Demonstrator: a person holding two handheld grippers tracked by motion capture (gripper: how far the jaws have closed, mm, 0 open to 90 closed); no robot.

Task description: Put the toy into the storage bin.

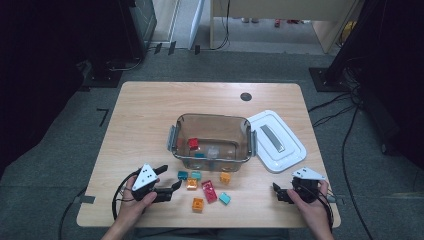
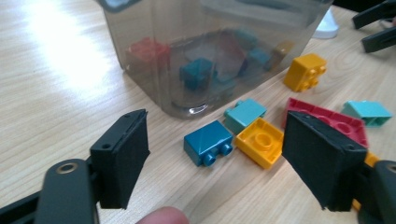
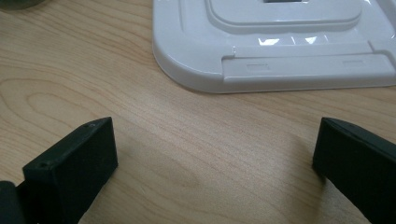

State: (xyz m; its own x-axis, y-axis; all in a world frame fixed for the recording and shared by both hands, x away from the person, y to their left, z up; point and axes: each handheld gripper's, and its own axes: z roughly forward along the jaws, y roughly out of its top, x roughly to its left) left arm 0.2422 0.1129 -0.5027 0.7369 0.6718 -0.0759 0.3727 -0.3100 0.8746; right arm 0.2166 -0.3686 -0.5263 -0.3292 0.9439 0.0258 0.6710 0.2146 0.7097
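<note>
Left tool [image 2: 215, 158] jaws apart before dark blue brick [image 2: 208, 142], right tool [image 3: 215, 168] jaws apart near white lid [image 3: 275, 42], no legible writing

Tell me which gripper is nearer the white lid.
Right. The right gripper sits just below the white lid, open, with the lid's edge right ahead of its jaws. The left gripper is across the table, beyond the container, facing the loose bricks.

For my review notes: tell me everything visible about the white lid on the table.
The white lid is glossy plastic, a rounded rectangle with a raised centre panel, a grey strip along it and a latch flap on its near edge. It lies flat on the wooden table, off the clear container and just to its right, ahead of the open right gripper.
</note>
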